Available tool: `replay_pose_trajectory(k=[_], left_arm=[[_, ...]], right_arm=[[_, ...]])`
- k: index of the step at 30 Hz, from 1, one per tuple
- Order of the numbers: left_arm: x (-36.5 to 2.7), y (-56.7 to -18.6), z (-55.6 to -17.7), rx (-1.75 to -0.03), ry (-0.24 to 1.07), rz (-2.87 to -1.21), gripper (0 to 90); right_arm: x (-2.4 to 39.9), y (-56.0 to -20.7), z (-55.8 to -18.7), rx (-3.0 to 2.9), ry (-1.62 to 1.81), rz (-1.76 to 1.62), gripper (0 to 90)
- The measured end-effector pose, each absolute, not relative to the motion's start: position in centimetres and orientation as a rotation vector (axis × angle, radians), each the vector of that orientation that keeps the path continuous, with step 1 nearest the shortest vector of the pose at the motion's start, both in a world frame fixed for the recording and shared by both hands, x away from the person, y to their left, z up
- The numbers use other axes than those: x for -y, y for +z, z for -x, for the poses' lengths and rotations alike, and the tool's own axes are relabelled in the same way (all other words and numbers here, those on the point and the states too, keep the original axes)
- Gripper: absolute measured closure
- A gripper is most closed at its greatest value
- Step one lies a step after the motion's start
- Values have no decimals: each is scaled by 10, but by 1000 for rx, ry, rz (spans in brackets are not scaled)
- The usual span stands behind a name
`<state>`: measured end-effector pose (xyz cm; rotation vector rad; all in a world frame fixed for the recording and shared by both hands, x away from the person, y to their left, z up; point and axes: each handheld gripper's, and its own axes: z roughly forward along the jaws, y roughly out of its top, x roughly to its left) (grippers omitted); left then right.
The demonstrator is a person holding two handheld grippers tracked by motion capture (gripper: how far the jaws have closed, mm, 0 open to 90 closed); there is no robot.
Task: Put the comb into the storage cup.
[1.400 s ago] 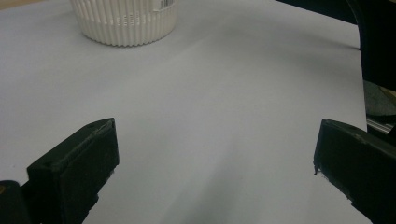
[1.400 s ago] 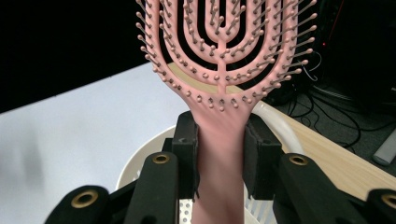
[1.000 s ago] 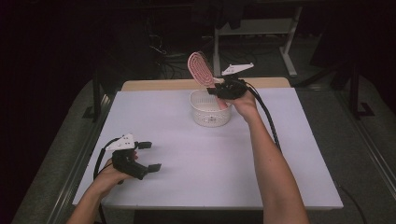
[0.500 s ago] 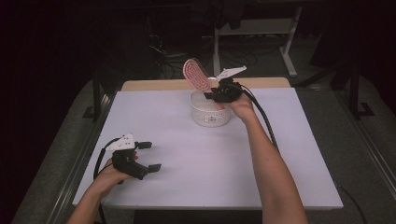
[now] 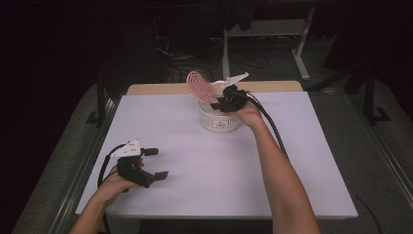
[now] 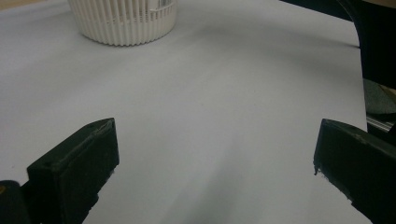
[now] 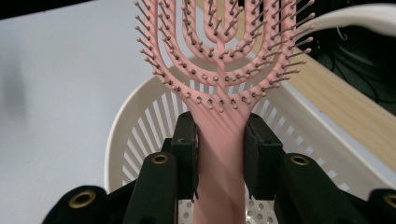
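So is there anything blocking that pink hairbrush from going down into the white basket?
Nothing visible does. The right gripper is shut on the handle of the pink hairbrush, holding it right above the open top of the white basket. The part of the basket's inside that shows looks empty. The left gripper rests open, far off at the table's near side.

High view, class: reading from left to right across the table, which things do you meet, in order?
left gripper → pink hairbrush → white slatted basket → right gripper, gripping the hairbrush by its handle above the basket.
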<state>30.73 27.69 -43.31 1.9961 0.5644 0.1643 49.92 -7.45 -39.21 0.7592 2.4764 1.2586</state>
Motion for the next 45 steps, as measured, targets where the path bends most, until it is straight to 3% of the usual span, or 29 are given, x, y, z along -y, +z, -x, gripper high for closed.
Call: replay_pose_trajectory(k=[9, 16, 45], left_arm=[[-276, -433, -307, -563, 163, -1997, 2], [-276, -433, -307, -562, 164, -1998, 2], [-277, -434, -306, -574, 166, -2002, 2]], right_arm=[[72, -394, -501, -2509, 1199, -781, 654], [73, -390, -501, -2496, 1190, -799, 519], [118, -349, -469, -2486, 1284, -933, 266]])
